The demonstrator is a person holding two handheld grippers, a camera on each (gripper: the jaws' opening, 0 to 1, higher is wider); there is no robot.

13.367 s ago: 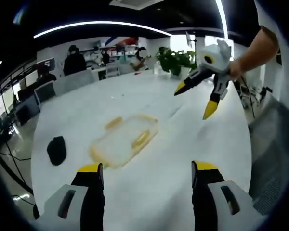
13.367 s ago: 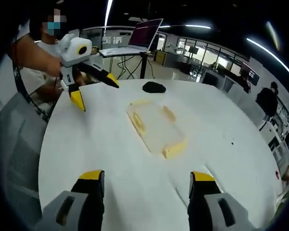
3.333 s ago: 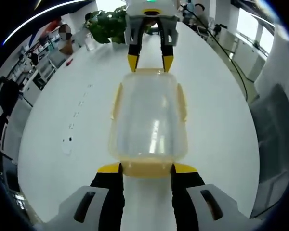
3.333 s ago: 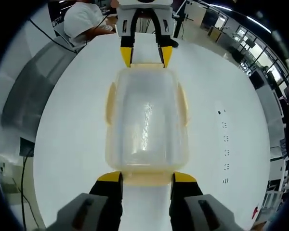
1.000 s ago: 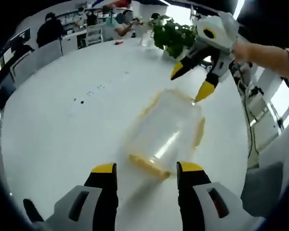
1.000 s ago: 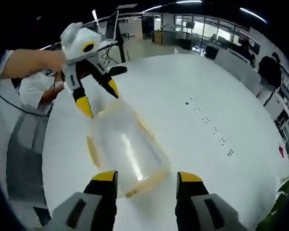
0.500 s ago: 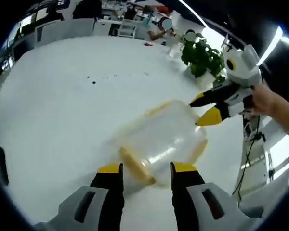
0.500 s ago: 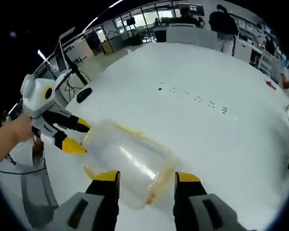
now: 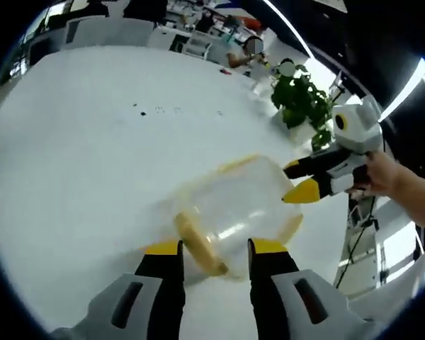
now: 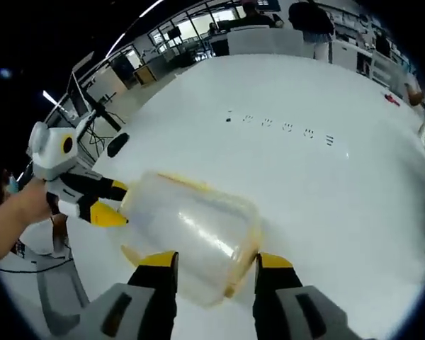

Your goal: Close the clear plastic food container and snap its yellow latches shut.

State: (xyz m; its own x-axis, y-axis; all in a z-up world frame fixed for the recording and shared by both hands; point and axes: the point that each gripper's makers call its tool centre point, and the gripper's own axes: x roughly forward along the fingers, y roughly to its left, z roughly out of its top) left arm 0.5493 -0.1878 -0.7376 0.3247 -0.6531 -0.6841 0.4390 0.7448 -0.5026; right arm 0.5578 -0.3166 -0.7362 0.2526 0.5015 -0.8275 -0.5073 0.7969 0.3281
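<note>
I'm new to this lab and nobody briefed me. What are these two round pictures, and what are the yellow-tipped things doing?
Each picture comes from a fisheye camera riding on a handheld two-jaw gripper; a person holds one in each hand. In the left gripper view, the left gripper rises from the bottom and the right gripper enters from the right, with the person's hand on it. The right gripper view shows the reverse: the right gripper below, the left gripper opposite. Between them, on a white table, is a clear plastic food container with yellow latches. Both grippers sit at its ends; whether either grips it I cannot tell.

Left gripper (image 9: 207, 248) and right gripper (image 10: 211, 261), jaws part-open.
</note>
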